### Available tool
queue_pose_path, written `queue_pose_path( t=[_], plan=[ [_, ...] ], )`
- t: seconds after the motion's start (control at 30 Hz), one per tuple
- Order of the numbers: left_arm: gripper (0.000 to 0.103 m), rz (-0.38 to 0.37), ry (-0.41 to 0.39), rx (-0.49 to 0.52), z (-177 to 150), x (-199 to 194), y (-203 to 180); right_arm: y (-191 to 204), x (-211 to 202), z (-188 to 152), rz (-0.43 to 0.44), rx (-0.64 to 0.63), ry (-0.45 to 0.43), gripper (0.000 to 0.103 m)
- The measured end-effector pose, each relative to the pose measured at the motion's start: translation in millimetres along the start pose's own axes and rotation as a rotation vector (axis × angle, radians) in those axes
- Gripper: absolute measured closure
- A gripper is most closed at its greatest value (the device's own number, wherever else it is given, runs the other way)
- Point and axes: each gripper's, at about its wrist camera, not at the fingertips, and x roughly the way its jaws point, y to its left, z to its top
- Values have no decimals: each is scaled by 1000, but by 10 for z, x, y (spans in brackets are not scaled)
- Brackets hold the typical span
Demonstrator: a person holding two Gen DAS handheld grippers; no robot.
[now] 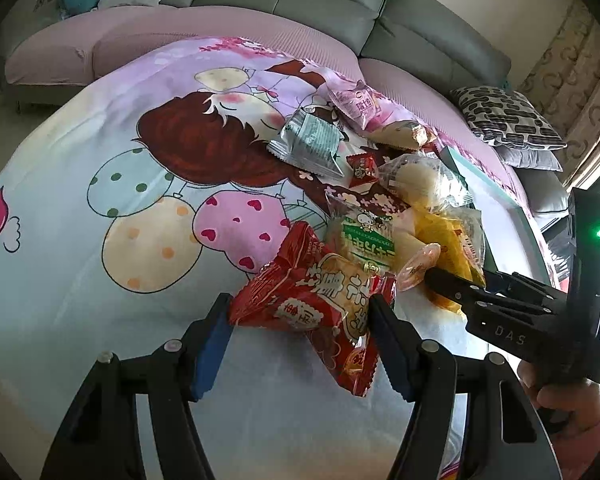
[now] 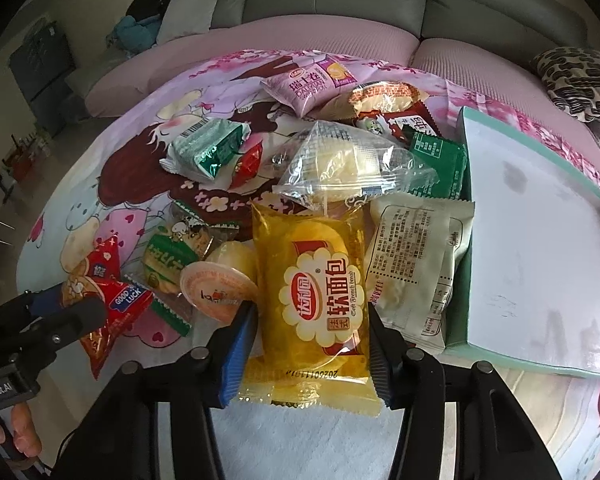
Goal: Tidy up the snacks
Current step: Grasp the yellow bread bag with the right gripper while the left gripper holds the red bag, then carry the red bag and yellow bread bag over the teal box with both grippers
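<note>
The right gripper pinches the yellow soft-bread packet across its width; the packet's long axis runs near-to-far, and the open teal box lies just right of it. The left gripper clamps the red cracker packet at the pile's near left, farther from the box.

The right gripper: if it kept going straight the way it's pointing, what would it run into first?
The right gripper already has the yellow soft-bread packet between its fingers, so it would push into that first. Past it lies the clear-wrapped bun, though depth is uncertain.
</note>
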Motion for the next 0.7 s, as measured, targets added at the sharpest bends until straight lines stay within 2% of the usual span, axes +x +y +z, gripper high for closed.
queue_pose_path(
  t=[0.23, 0.7],
  plan=[
    [34, 0, 0, 1, 3, 3, -6, -28, -45, -7, 7, 11, -11, 59],
    [34, -8, -50, 25, 68, -199, -116, -39, -310, -6, 16, 18, -78, 60]
  ],
)
